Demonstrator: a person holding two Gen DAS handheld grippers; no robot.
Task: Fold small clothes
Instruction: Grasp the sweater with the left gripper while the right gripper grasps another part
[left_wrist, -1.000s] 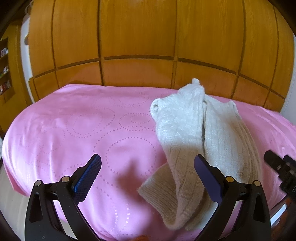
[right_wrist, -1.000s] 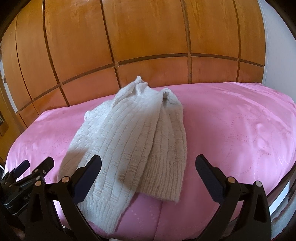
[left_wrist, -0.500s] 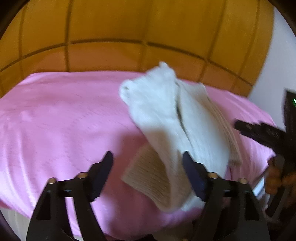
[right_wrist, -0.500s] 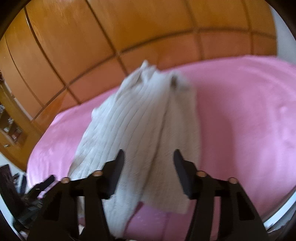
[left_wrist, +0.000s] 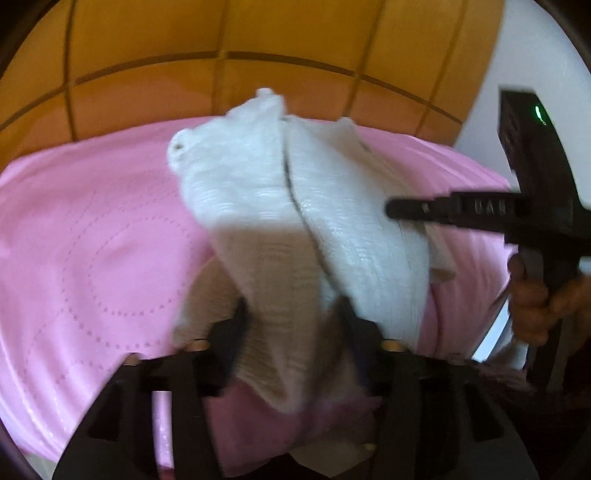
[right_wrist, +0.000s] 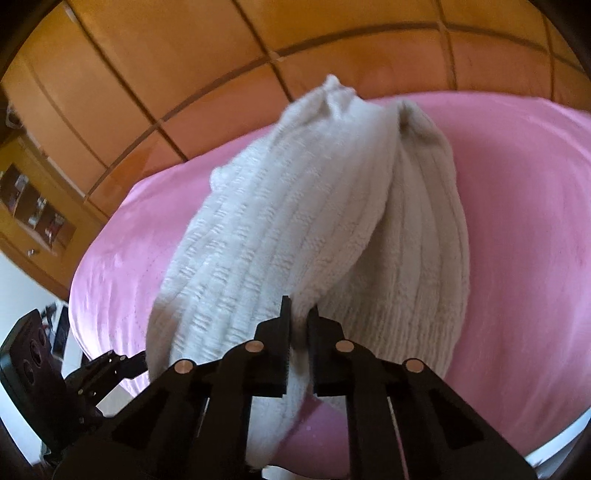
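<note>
A cream knitted sweater (left_wrist: 295, 206) lies bunched lengthwise on the pink bedspread (left_wrist: 96, 236); it also shows in the right wrist view (right_wrist: 280, 221). My left gripper (left_wrist: 291, 325) has its jaws around the sweater's near hem, with cloth draped over and between the fingers; the jaws are partly closed. My right gripper (right_wrist: 299, 325) is shut on the sweater's near edge, jaws almost together with cloth pinched between. The right gripper also shows in the left wrist view (left_wrist: 461, 210), held by a hand.
A wooden panelled headboard (right_wrist: 258, 55) stands behind the bed. A wooden shelf unit (right_wrist: 33, 206) is at the left. The bed's near edge runs just under both grippers. A white wall (left_wrist: 535, 55) is at the right.
Both grippers moved forward onto the sweater's near end and closed from wide open. The right one now pinches the cloth; the left one's jaws have narrowed around the hem.
</note>
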